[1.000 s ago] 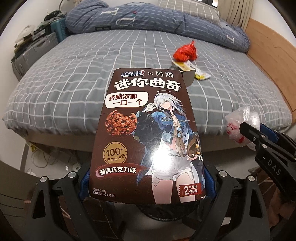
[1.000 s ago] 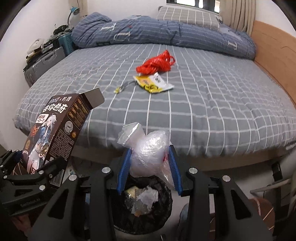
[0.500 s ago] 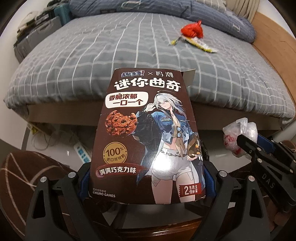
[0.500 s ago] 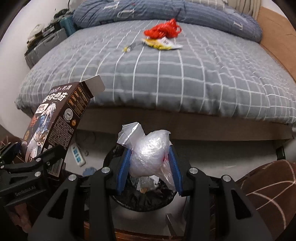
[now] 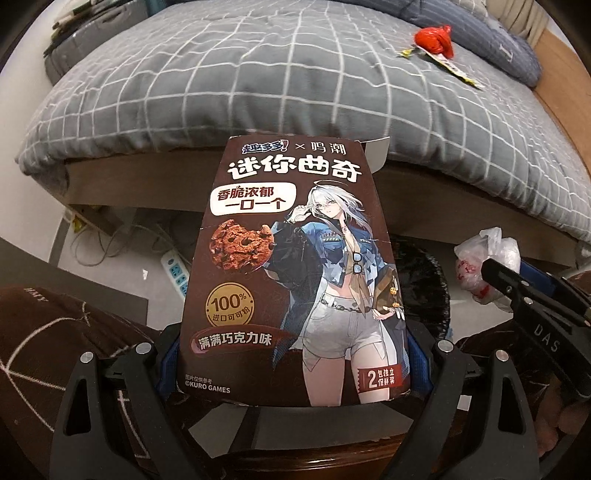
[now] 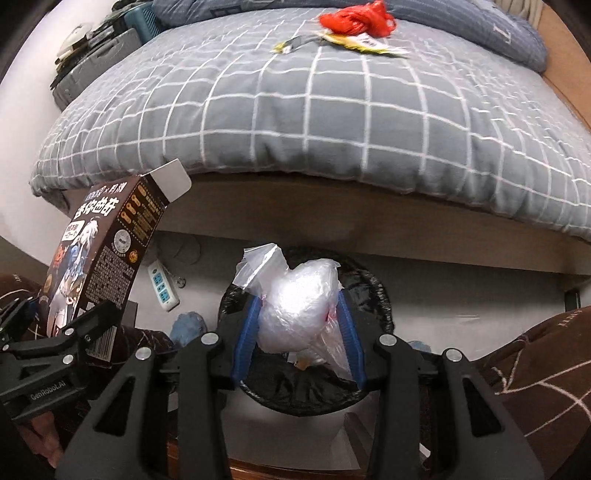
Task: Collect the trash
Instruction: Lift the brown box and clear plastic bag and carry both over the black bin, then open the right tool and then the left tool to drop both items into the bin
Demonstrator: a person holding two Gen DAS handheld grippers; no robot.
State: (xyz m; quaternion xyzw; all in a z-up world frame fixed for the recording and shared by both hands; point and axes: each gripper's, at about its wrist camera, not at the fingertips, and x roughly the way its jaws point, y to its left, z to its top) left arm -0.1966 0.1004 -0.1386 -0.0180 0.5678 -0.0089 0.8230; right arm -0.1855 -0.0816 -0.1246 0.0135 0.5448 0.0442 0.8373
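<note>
Left wrist view: left gripper (image 5: 295, 365) pinches the cookie box (image 5: 291, 266). Right gripper (image 6: 298, 341) fingers — opening — flank a plastic bag (image 6: 295, 306) over the bin (image 6: 376, 295).

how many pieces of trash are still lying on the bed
3, clustered at the bed's far end: a red plastic bag, a yellow-and-white wrapper against it, and a small yellow scrap. More may be hidden.

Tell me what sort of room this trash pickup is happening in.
Most likely a bedroom in a home: a bed with a grey checked quilt fills the view, a folded blue duvet lies at its head, and a bin lined with a black bag stands on the floor beside it.
</note>
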